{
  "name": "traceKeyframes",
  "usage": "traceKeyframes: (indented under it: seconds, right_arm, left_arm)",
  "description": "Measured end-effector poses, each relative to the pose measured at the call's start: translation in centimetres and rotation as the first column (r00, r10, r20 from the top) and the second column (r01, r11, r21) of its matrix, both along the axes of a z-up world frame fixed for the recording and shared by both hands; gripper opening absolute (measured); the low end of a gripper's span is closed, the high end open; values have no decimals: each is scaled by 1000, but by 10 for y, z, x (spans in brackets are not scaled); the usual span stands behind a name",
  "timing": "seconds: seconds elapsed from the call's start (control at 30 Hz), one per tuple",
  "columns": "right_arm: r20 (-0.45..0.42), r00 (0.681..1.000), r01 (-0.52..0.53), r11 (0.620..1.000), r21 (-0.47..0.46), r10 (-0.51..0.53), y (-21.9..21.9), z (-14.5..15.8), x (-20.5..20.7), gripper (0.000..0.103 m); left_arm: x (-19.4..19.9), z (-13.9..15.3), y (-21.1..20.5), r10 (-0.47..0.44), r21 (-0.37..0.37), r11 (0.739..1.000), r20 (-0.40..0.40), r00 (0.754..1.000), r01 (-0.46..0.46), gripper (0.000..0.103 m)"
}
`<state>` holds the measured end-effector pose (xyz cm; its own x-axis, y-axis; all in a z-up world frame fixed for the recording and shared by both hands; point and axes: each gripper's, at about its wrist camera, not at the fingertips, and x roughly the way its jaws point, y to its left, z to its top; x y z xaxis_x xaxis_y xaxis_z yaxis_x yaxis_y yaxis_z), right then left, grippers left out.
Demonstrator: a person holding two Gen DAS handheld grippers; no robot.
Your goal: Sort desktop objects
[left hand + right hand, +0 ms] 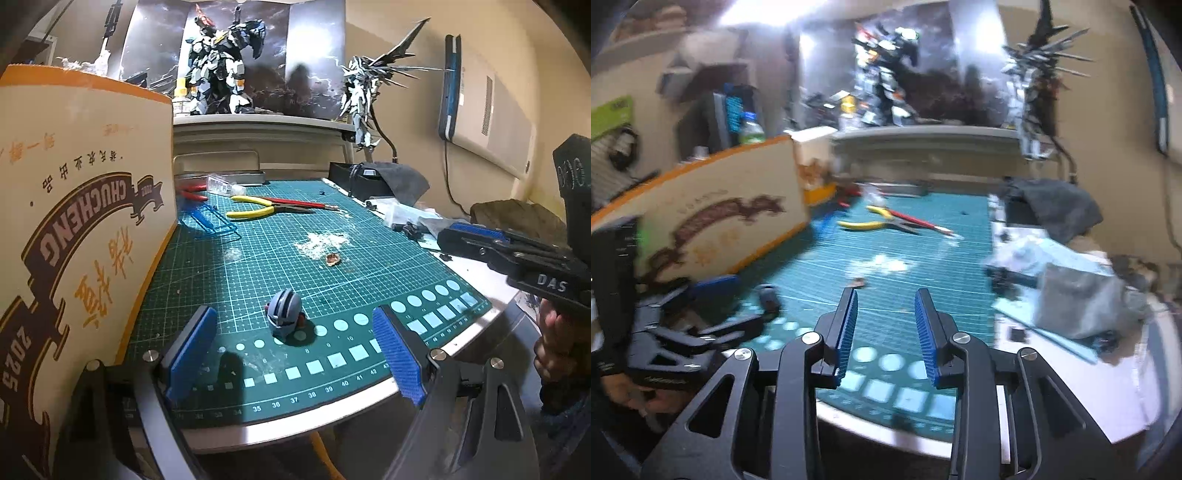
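Note:
A small blue-grey model robot head (283,312) stands on the green cutting mat (258,266) near its front edge. My left gripper (295,332) is open, its blue pads on either side of the head and slightly nearer than it, not touching. The head shows blurred in the right wrist view (769,297). My right gripper (886,306) is open and empty above the mat's front edge; it also shows in the left wrist view (480,240) at the right. Yellow-handled pliers (255,206) and a red-handled tool (303,204) lie at the mat's back.
A tall cream and orange box (81,221) stands along the mat's left side. A blue plastic sprue frame (214,221), red-handled cutters (192,192) and a clear case (221,184) lie at back left. Dark parts, bags and cloth (402,181) crowd the right. Model robots (221,66) stand on the rear shelf.

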<state>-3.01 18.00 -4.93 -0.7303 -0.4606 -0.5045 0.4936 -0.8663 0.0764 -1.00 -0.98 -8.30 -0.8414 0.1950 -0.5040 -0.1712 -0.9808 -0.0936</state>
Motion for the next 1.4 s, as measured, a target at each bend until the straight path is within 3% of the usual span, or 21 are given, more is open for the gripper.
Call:
traceKeyframes:
  seconds: [0.07,0.2,0.33,0.6,0.63,0.67,0.7,0.87,1.1,1.27,1.4]
  right_arm:
    - [2,1000,18,1000,10,-18,0,1,-1,39]
    - [6,998,55,998,31,-55,1,2,-4,40]
    - [10,997,80,996,44,-81,2,2,-6,41]
    - [23,998,62,998,25,-63,6,-4,-5,44]
    - [25,998,60,998,23,-60,7,-5,-5,44]
    - [27,998,58,998,21,-58,7,-6,-5,44]
    - [28,998,55,998,18,-56,8,-7,-5,44]
    - [37,998,44,999,6,-44,10,-11,-5,44]
    - [39,999,29,999,-14,-28,9,-11,-6,44]
    - [26,1000,6,1000,-25,-5,3,-6,-5,44]
    - [14,1000,-20,999,-34,21,-4,-2,-1,44]
  left_arm:
    - [-2,1,0,9,3,1000,-1,1000,-9,87]
    - [-8,-2,0,33,33,999,12,999,-33,87]
    - [-10,-11,2,33,11,999,-12,999,-33,85]
    - [-17,-19,7,-3,-35,999,-33,999,2,58]
    - [-18,-19,8,-6,-46,999,-39,999,4,47]
    - [-18,-20,8,-6,-58,998,-43,999,3,29]
    - [-19,-20,8,-5,-67,998,-43,999,2,25]
    - [-17,-10,7,-18,-64,998,-55,998,14,24]
    - [11,42,19,-83,-86,994,-98,992,74,24]
    - [44,103,7,-122,-44,992,-109,986,118,24]
    - [63,167,-37,-92,-10,996,-126,988,91,24]
